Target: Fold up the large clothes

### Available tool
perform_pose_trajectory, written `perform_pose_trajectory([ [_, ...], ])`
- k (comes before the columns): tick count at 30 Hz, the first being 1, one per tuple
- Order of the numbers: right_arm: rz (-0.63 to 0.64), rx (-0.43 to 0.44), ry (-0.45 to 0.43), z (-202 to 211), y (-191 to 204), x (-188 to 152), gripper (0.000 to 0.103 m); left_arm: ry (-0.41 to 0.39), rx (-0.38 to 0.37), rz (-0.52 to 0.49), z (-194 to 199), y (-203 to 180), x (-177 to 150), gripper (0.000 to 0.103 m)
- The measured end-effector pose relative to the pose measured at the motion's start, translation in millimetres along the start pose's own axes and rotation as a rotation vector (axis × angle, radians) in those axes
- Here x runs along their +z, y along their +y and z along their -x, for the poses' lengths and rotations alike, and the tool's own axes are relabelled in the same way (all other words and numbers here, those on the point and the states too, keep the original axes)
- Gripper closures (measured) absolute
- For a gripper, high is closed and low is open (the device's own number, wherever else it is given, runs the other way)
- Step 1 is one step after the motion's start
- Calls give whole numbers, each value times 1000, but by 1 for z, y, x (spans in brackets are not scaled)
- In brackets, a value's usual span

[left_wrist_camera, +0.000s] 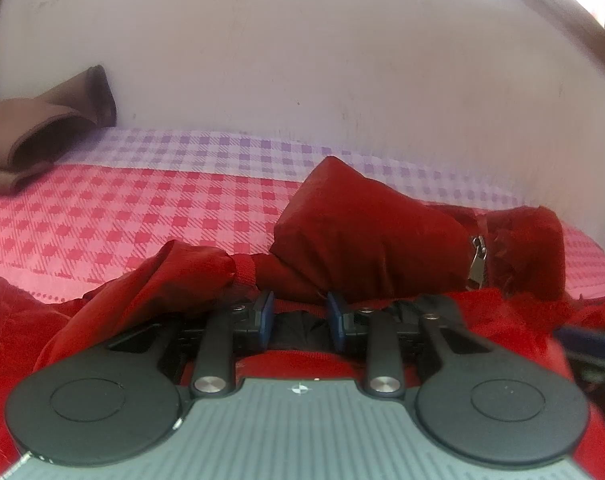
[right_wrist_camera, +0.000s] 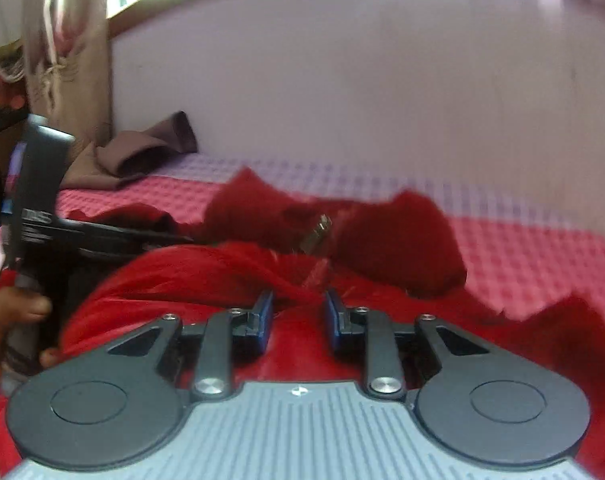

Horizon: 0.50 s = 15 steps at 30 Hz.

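Left fingers (left_wrist_camera: 298, 314) clamp dark fabric of red jacket (left_wrist_camera: 366, 232); right fingers (right_wrist_camera: 298, 314) pinch red fold; checked bedsheet (left_wrist_camera: 122, 216) beneath; no legible writing.

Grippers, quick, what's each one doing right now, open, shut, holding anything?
Left gripper: shut on a dark bunched fold of the red jacket.
Right gripper: jaws part open over the red jacket; whether the pads grip it cannot be told.

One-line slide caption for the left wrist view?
Left gripper clamps dark fabric of a red jacket bunched on a checked bedsheet.
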State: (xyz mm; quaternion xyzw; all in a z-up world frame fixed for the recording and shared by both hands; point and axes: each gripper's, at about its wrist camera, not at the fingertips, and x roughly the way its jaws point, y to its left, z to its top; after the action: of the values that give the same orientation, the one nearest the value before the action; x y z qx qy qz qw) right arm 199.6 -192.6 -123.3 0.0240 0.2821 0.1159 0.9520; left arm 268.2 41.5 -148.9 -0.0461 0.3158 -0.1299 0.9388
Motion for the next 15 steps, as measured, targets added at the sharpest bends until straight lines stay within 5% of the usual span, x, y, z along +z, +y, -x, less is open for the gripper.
perform_pose_trajectory([
  [7,-20,1,-20,-12,-3,-10,79,-8,3,13,1,-1,0,69],
  [11,-205,100,-3,10,-34,2,78,-5,3,2,1,-2,0,69],
  [15,-213,-9,-76,51,-63,9,76,-5,-3,7,1,0,0,69],
])
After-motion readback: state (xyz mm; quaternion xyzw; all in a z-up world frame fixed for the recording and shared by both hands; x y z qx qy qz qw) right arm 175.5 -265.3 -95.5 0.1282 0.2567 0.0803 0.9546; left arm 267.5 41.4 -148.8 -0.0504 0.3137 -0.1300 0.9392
